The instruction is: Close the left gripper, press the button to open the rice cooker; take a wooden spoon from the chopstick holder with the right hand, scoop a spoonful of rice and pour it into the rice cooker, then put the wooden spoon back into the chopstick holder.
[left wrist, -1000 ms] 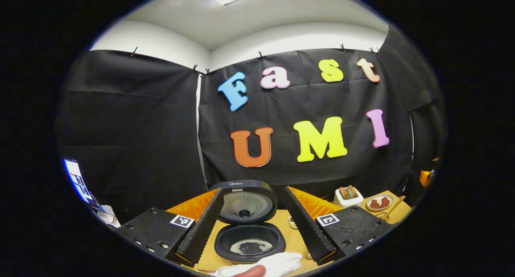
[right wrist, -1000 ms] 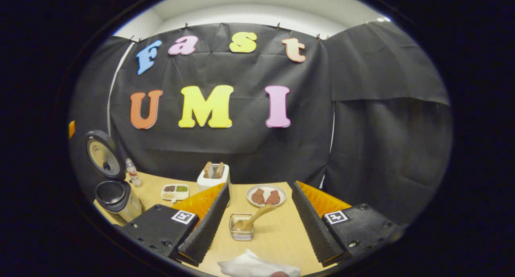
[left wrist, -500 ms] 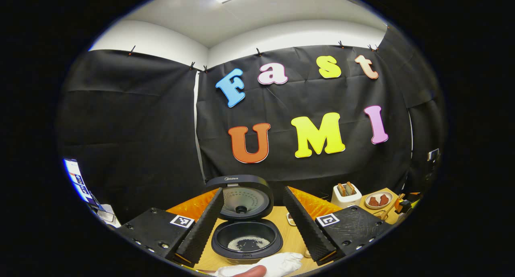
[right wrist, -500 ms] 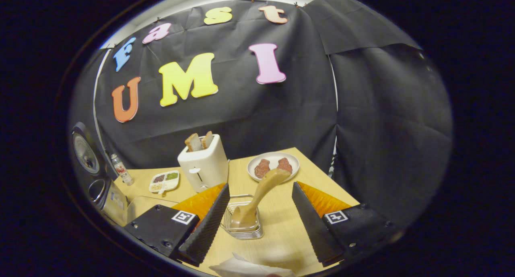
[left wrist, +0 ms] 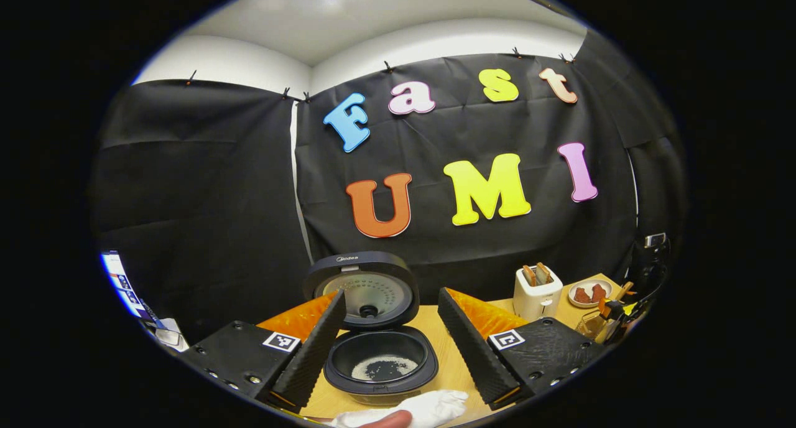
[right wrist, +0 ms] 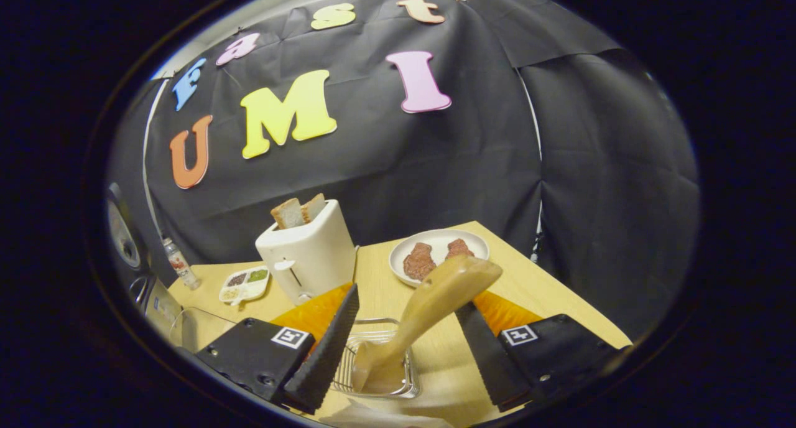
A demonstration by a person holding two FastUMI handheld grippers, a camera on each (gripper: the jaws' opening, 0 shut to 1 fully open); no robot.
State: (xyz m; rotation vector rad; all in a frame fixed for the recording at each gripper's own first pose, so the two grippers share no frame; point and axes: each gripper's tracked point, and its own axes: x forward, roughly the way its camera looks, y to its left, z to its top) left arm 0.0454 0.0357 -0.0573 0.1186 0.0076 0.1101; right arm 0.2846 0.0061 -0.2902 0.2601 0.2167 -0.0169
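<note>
Straddling the wooden spoon [right wrist: 429, 303] – fingers apart (untouching) – right hand-held gripper [right wrist: 404, 347] overhangs the chopstick holder [right wrist: 398, 387].

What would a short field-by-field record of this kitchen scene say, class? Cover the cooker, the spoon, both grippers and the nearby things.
rice cooker: lid up, a little rice in the pot
wooden spoon: standing tilted in the chopstick holder, not gripped
right gripper: open, fingers either side of the spoon
left gripper: open, facing the cooker
toaster: two bread slices in its slots
plate: two brown pieces on it
table: light wood
</note>
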